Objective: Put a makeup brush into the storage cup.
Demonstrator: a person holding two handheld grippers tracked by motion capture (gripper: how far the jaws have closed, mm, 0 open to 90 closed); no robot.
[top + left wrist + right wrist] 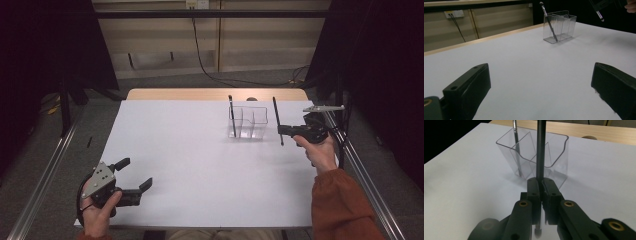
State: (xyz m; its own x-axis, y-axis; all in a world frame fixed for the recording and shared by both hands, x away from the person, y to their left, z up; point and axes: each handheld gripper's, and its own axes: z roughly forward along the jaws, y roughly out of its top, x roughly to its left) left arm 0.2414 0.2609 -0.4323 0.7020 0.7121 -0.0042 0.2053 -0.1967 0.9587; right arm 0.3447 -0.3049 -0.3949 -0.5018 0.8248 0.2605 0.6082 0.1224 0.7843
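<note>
A clear plastic organizer (260, 119) with several compartments stands on the white table (200, 160), right of centre toward the far side. One thin dark brush (232, 117) leans in its left compartment. Just right of the organizer, my right gripper (281, 130) is shut on a second dark brush (276, 116), held nearly upright above the table. In the right gripper view the jaws (541, 182) pinch this brush (540, 150) in front of the organizer (556, 152). My left gripper (136, 172) rests open at the near left corner, with nothing between its fingers (471, 82).
The table's wooden far edge (210, 94) shows behind the white sheet, with a small round object (252, 99) on it. Metal rails (45, 175) run along both sides. A black cable (210, 70) crosses the floor beyond the table.
</note>
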